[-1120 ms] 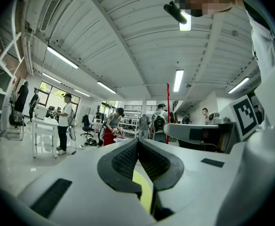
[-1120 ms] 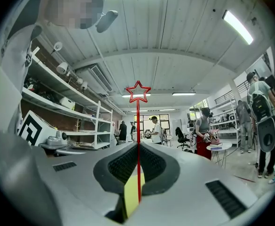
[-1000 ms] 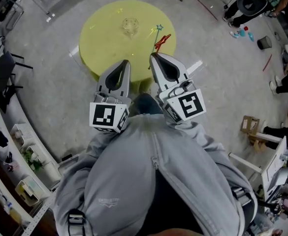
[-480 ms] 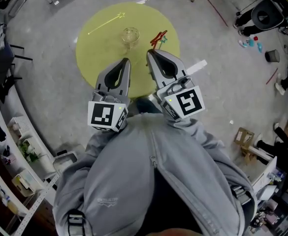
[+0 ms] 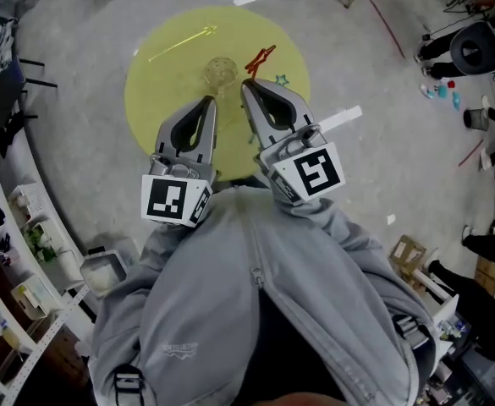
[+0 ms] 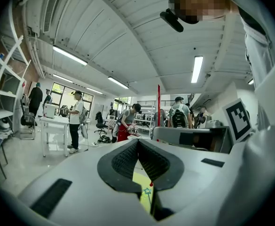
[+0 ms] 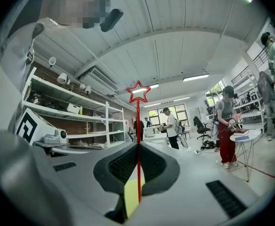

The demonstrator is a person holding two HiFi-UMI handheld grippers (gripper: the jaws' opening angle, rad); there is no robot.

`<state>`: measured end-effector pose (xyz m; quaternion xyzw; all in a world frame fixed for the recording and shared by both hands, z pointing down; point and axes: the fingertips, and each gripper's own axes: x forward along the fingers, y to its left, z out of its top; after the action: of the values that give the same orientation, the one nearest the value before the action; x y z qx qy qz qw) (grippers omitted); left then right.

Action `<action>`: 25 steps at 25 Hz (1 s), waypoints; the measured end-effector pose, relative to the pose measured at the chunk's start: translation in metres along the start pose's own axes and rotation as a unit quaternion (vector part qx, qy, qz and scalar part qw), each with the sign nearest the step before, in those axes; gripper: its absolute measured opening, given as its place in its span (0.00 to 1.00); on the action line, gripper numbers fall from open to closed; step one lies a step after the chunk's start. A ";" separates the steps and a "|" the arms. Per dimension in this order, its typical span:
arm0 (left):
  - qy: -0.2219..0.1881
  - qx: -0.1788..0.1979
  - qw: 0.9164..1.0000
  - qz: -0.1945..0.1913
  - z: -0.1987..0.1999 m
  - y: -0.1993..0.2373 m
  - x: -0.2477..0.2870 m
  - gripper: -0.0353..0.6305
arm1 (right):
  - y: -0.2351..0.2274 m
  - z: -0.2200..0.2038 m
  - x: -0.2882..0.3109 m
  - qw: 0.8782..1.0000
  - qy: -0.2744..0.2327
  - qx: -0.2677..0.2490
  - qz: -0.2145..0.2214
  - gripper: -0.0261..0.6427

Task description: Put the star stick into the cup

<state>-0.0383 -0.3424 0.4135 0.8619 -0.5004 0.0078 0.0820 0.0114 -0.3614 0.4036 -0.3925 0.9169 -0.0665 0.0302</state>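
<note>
Star stick [image 7: 138, 121] is pinched in the right gripper [image 7: 138, 145], its long axis running straight out past the jaw tips, star foremost. The cup [image 5: 220, 72] is just ahead-left of those tips. The left gripper [image 5: 209, 101] is pressed together and empty. The clear cup's rim is faint, and neither gripper view shows it.

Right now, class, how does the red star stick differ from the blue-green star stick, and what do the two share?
The red star stick is clamped in the shut right gripper; the blue-green star stick lies loose on the yellow table. The red star stick points star-first out past the jaws, held in the air; the blue-green star stick lies flat. Their colours differ. Both are thin sticks topped with a star.
</note>
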 end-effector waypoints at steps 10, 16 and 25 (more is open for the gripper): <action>0.004 -0.010 1.000 0.018 0.001 -0.010 -0.008 0.08 | 0.009 0.001 -0.002 0.999 0.010 0.004 0.032 0.09; 0.003 -0.006 1.000 0.006 0.004 -0.012 -0.002 0.08 | 0.007 0.004 -0.003 1.000 0.010 0.001 0.030 0.09; 0.014 -0.002 1.000 -0.026 0.004 -0.023 0.002 0.08 | 0.005 0.007 -0.012 1.000 0.018 -0.001 -0.005 0.09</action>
<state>-0.0176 -0.3339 0.4065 0.8744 -0.4763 0.0168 0.0915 0.0168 -0.3499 0.3958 -0.3955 0.9155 -0.0730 0.0135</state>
